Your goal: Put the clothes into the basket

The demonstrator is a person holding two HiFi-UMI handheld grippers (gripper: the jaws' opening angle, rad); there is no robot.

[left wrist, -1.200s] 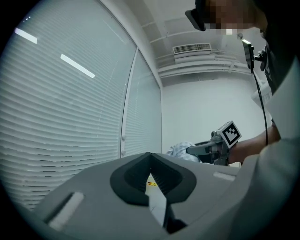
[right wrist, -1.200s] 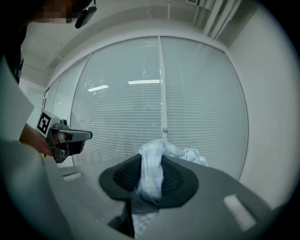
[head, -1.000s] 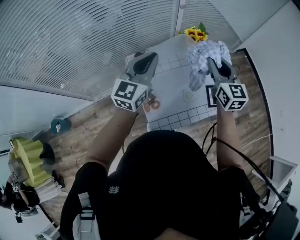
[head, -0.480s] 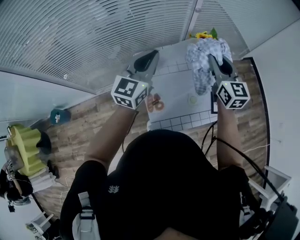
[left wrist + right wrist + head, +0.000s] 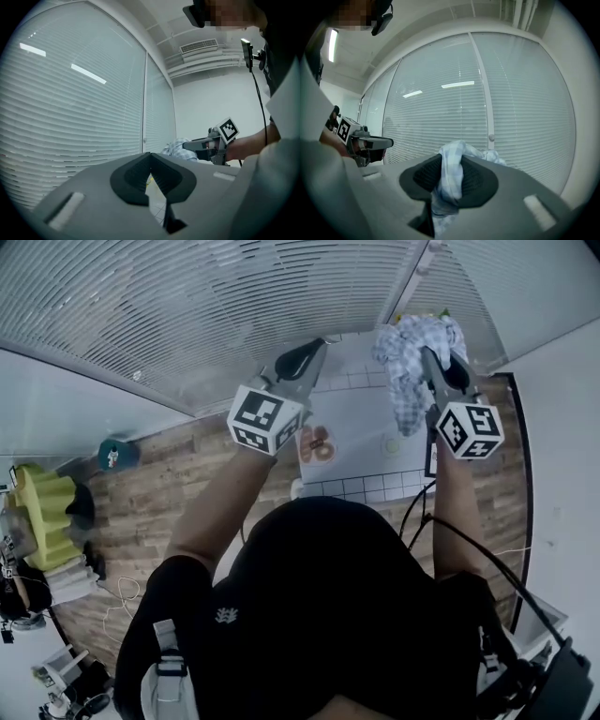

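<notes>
A blue-and-white checked cloth (image 5: 409, 367) hangs bunched from my right gripper (image 5: 431, 357), which is shut on it and held up in front of the blinds. In the right gripper view the cloth (image 5: 451, 171) is pinched between the dark pads (image 5: 425, 174). My left gripper (image 5: 302, 360) is raised beside it, to the left. Its jaws are shut with nothing between them (image 5: 150, 161). From the left gripper view I see the right gripper (image 5: 208, 144) with the cloth (image 5: 176, 146). No basket is in view.
A white table (image 5: 361, 423) with a grid edge stands below the grippers, with an orange object (image 5: 317, 443) and a small round thing (image 5: 391, 443) on it. Window blinds (image 5: 187, 315) fill the far side. A teal object (image 5: 117, 454) and a yellow-green item (image 5: 52, 521) sit on the wooden floor at left.
Both grippers have drifted slightly up and right in the head view, toward the blinds. The cloth stays in the right gripper and now almost hides the sunflower behind it.
</notes>
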